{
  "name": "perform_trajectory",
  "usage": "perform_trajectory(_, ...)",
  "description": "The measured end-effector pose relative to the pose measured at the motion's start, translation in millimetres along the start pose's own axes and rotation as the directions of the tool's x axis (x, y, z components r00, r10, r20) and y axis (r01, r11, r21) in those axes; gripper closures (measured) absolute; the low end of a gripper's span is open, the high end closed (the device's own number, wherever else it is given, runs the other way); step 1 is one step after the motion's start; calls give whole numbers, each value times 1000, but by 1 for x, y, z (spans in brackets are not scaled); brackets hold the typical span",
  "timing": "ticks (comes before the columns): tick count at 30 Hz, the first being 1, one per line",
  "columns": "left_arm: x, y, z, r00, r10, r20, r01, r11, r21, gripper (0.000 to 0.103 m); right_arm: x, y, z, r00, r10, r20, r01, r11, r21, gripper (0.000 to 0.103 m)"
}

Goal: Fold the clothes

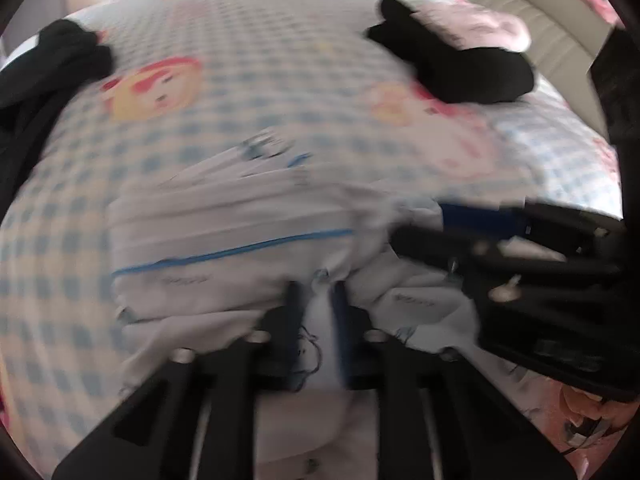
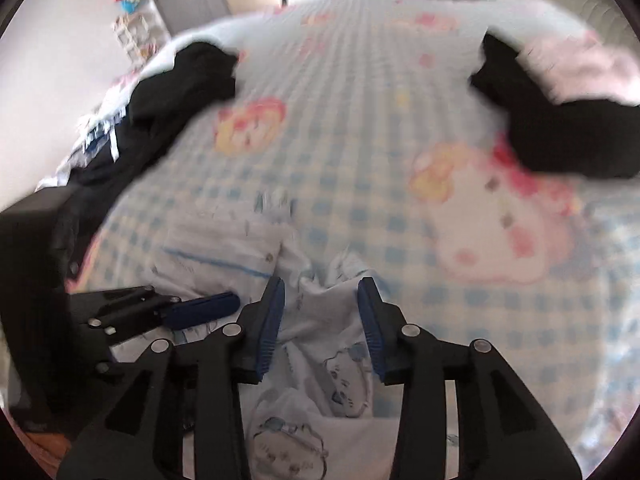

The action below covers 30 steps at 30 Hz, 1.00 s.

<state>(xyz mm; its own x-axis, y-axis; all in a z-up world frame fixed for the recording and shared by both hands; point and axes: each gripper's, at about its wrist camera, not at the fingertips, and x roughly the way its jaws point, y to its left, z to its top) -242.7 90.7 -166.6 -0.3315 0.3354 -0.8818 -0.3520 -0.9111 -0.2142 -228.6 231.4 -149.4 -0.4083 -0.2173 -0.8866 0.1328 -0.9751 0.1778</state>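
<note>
Our left tool [image 1: 316, 292] pinches the white garment [image 1: 224, 232] at lower centre of the frame; our right tool [image 2: 322, 300] hangs open over its bunched cloth on the bed [image 2: 360, 100].

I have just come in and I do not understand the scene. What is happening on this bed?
A person is folding a white garment on the checked bedsheet with two handheld grippers. The left gripper is closed on a pinch of the fabric. The right gripper is open over a bunched part. Dark clothes lie farther back.

Checked bed [image 2: 360, 184]; white garment [image 2: 224, 248]; black clothes [image 2: 560, 136].
</note>
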Motion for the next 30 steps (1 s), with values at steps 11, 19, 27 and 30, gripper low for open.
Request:
perform_trajectory(11, -81, 126, -21, 967, 224, 121, -180, 937, -300, 97, -6, -19, -12, 983, -182, 5, 181, 983, 41, 79)
perform_trajectory(19, -86, 184, -38, 968, 236, 87, -169, 866, -470, 78, -36, -7, 29, 998, 20, 64, -22, 999, 34, 65)
perform_trajectory(27, -64, 204, -13, 988, 82, 132, -7, 872, -490, 56, 56, 26, 66, 989, 72, -129, -70, 997, 18, 49)
perform_trajectory(30, -48, 204, -2, 994, 23, 105, 30, 880, -473, 72, 74, 31, 63, 984, 70, -163, -67, 998, 23, 65)
